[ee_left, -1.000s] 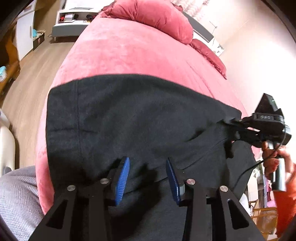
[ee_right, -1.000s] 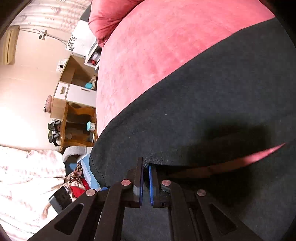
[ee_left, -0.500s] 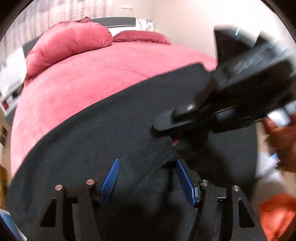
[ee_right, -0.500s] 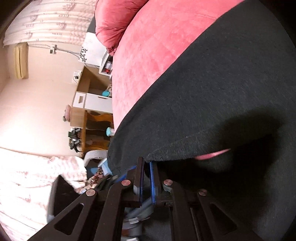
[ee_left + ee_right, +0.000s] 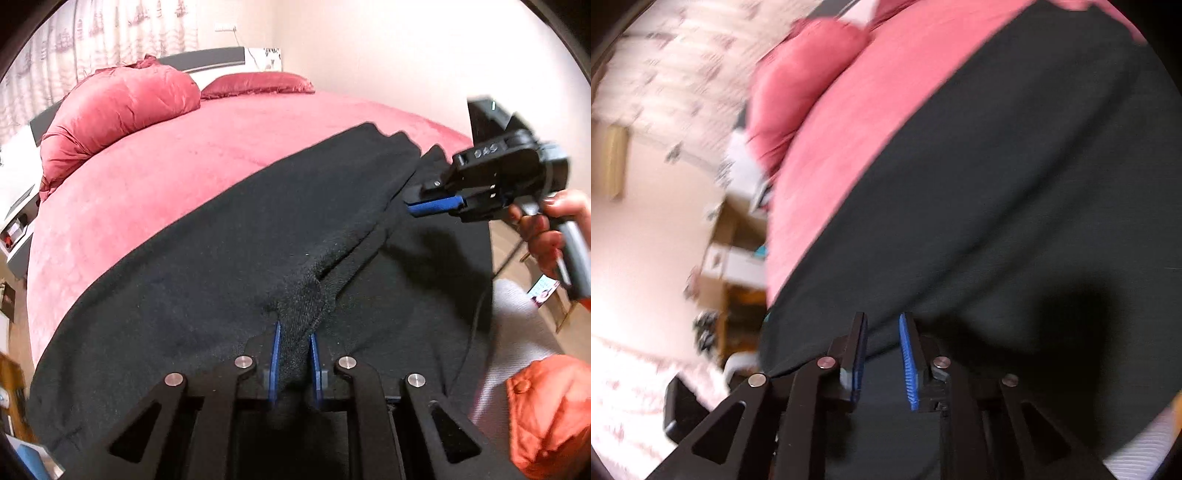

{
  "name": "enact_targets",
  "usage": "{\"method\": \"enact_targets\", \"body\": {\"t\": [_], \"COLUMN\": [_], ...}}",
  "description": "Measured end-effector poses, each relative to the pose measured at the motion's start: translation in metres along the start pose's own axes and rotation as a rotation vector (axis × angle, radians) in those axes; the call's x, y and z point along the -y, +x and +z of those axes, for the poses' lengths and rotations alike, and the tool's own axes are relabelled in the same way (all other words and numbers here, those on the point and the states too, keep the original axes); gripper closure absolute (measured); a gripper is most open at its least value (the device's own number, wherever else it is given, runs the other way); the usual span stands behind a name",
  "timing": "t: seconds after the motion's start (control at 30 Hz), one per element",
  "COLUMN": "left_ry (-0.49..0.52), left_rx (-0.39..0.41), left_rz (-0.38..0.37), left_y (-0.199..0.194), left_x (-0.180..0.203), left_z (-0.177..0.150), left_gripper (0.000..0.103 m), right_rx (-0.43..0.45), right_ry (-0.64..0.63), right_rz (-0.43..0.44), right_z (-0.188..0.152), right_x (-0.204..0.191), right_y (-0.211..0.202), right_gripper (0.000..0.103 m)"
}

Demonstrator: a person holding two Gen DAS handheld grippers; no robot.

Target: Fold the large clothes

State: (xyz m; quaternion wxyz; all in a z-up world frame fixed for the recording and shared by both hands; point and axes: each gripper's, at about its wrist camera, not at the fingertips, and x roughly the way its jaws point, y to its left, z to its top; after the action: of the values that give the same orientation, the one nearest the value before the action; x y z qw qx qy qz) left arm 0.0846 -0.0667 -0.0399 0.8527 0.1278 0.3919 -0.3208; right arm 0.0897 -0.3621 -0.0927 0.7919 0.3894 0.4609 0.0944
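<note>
Handover. Left tongs (image 5: 293,356) just closed, now pinching folded edge of black garment (image 5: 229,258) spread on pink bed (image 5: 192,162). Right tongs (image 5: 882,354) just opened, narrow gap, nothing between, off near garment's far corner. Next fold likely.

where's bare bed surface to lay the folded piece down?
Free: the pink bedspread between the black garment and the pillows. Crowded: the near edge, where the left tongs pinch a fold and the right tongs hover over the cloth.
</note>
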Motion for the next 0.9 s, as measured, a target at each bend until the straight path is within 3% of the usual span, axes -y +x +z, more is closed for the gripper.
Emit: {"method": "enact_targets", "body": {"t": [0.03,0.23,0.43,0.53,0.7,0.8,0.9], "left_ry": [-0.003,-0.02,-0.022,-0.017,-0.003,0.013,0.021], "left_rx": [0.01,0.052,0.075,0.061,0.042,0.018,0.009], "left_rz": [-0.005,-0.019,-0.029,-0.028,-0.008,0.005,0.022], "left_y": [-0.004,-0.036,-0.048,-0.044,-0.031,-0.02,-0.009], "left_x": [-0.001,-0.017,-0.012,-0.011,-0.006,-0.002,-0.002], "left_z": [-0.001,-0.026,-0.032,-0.035,-0.032,-0.03,-0.028], "left_gripper": [0.09,0.093,0.095,0.096,0.095,0.092,0.084], "right_rx": [0.019,0.183,0.196,0.24,0.259,0.268,0.298], "right_ry": [0.036,0.152,0.294,0.337,0.411,0.455,0.454], "right_rz": [-0.009,-0.151,-0.279,-0.389,-0.472,-0.486,-0.426], "right_z": [0.004,0.035,0.091,0.126,0.176,0.198,0.217], "right_x": [0.013,0.073,0.11,0.123,0.151,0.167,0.175], "right_y": [-0.011,-0.078,-0.094,-0.101,-0.099,-0.094,-0.09], "right_gripper": [0.076,0.071,0.063,0.062,0.062,0.062,0.062]}}
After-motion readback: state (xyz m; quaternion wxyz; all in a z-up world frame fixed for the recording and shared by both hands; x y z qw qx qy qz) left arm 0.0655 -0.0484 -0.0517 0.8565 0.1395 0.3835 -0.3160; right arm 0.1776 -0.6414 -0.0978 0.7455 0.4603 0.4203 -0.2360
